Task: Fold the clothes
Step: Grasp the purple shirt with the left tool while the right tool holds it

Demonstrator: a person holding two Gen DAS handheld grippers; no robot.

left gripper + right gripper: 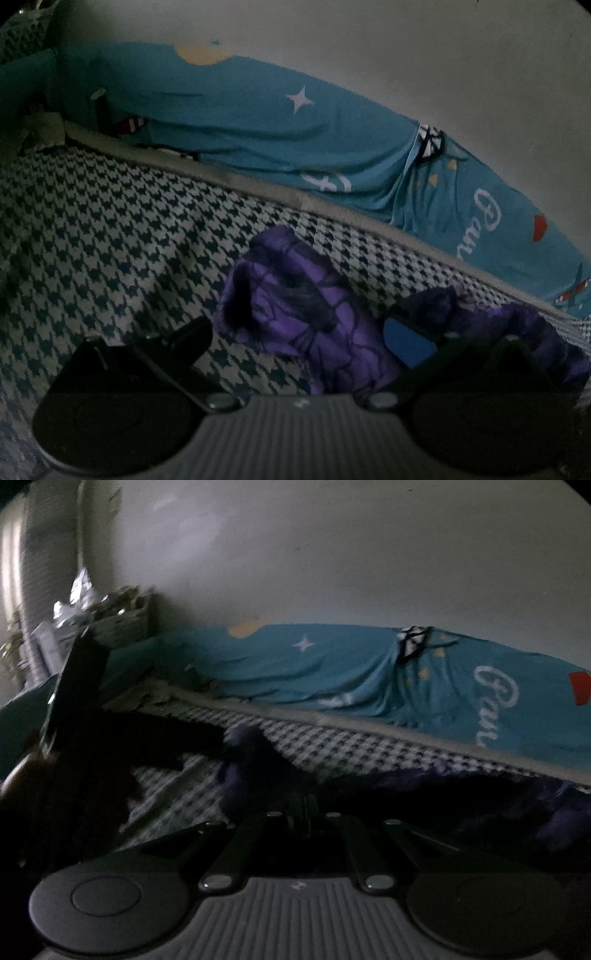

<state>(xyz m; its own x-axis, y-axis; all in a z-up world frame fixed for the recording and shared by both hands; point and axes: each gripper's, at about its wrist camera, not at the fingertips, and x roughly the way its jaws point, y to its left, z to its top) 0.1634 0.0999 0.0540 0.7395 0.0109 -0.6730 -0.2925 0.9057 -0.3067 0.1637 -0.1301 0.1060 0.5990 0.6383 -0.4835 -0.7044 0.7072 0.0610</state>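
Left claw (295, 339) spread wide; right claw (303, 805) pressed together, both held low.

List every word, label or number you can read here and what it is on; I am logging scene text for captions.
"Pau", white cursive letters cut off by the edge of the picture, on the blue sheet behind the houndstooth cover.
White marks lower on the same sheet: too blurred and creased to read.
A small pale mark on each gripper's grey base: too small to read.
Purple garment: no text visible.

Left gripper (295, 338) — black fingers, blue pad (406, 341), ribbed grey body, silver screws.
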